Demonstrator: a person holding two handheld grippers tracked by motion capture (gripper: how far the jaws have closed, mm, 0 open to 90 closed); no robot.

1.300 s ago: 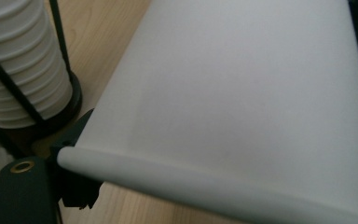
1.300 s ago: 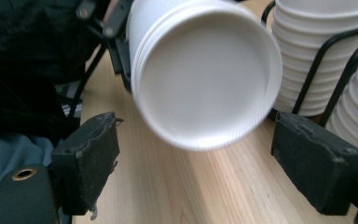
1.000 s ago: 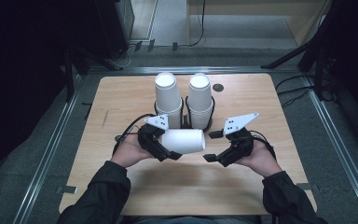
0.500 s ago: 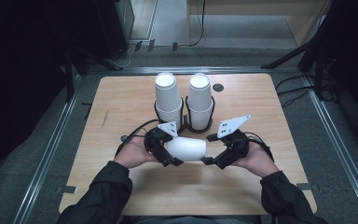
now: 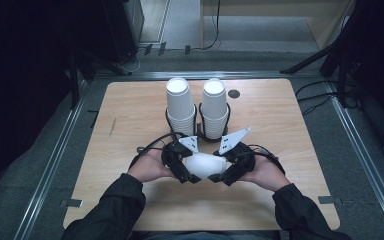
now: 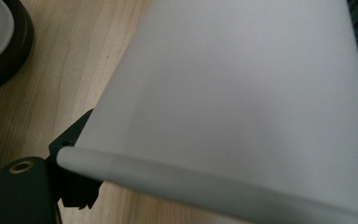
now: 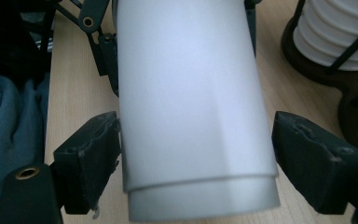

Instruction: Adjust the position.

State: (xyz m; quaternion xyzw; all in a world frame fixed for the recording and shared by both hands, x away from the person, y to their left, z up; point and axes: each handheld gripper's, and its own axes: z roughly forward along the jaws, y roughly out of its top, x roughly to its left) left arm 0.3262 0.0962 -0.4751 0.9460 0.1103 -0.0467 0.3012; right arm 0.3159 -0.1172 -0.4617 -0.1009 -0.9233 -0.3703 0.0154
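Observation:
A white paper cup (image 5: 205, 164) lies on its side just above the table's front middle, held between both grippers. My left gripper (image 5: 186, 170) is shut on its wide rim end; in the left gripper view the cup (image 6: 242, 93) hides all but one black finger (image 6: 70, 140). My right gripper (image 7: 196, 154) grips the narrow end, with a pad pressed against each side of the cup (image 7: 191, 107). A second cup edge steps out at that end, so the cup looks nested.
Two tall stacks of upturned white cups (image 5: 180, 107) (image 5: 215, 105) stand in dark wire holders (image 7: 317, 60) just behind the grippers. The wooden table (image 5: 130, 115) has a small black round hole (image 5: 235, 93) at the back right.
The left gripper carried the cup toward the middle and nearer the person. The right gripper moved left and its jaws came onto the cup's free end.

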